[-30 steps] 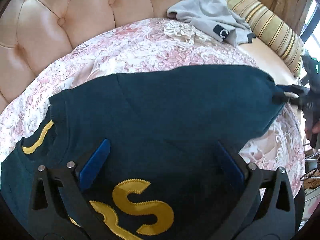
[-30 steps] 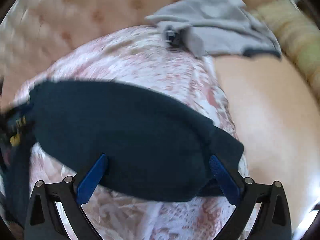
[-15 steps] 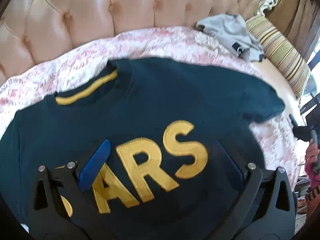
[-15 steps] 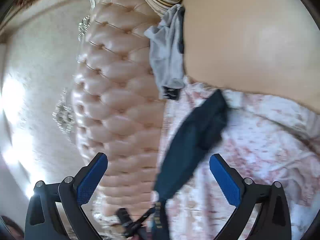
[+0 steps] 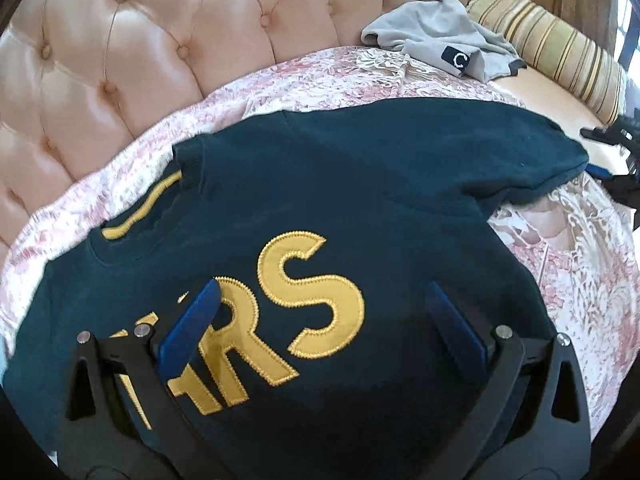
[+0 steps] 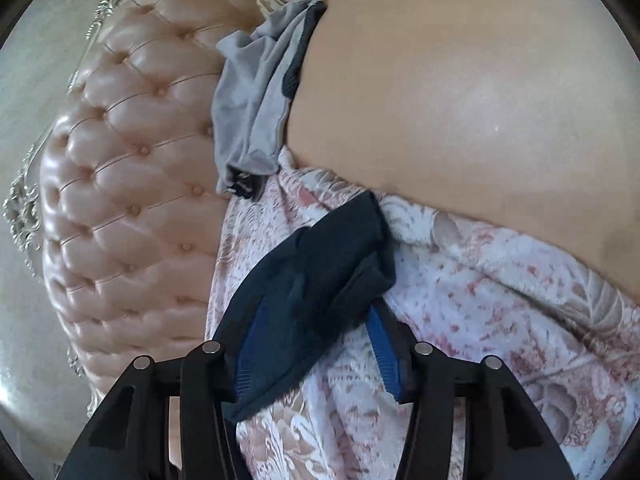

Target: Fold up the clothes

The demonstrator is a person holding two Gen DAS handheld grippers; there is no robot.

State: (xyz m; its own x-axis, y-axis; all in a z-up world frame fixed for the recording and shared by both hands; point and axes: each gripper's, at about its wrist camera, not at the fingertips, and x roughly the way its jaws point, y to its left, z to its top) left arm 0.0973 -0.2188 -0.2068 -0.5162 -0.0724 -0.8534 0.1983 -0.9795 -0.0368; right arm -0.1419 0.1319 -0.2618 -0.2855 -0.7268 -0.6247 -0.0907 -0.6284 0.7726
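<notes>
Floral bedspread [image 5: 320, 80]: navy shirt [image 5: 360, 184] spread, grey garment [image 5: 432, 36] behind by headboard [image 5: 140, 40].

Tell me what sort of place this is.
Probably a bedroom: a tufted padded headboard, a floral bedspread and a striped bolster pillow. A dark green shirt lies spread on the cover, a grey garment behind it.

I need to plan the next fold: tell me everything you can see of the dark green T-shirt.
The dark green T-shirt lies face up on the floral cover, soft knit with stitched yellow letters, "RS" readable, and a yellow collar stripe. Its sleeve end sits bunched between the right gripper, whose jaws have just been closing. The left gripper hovers open over the chest.
</notes>
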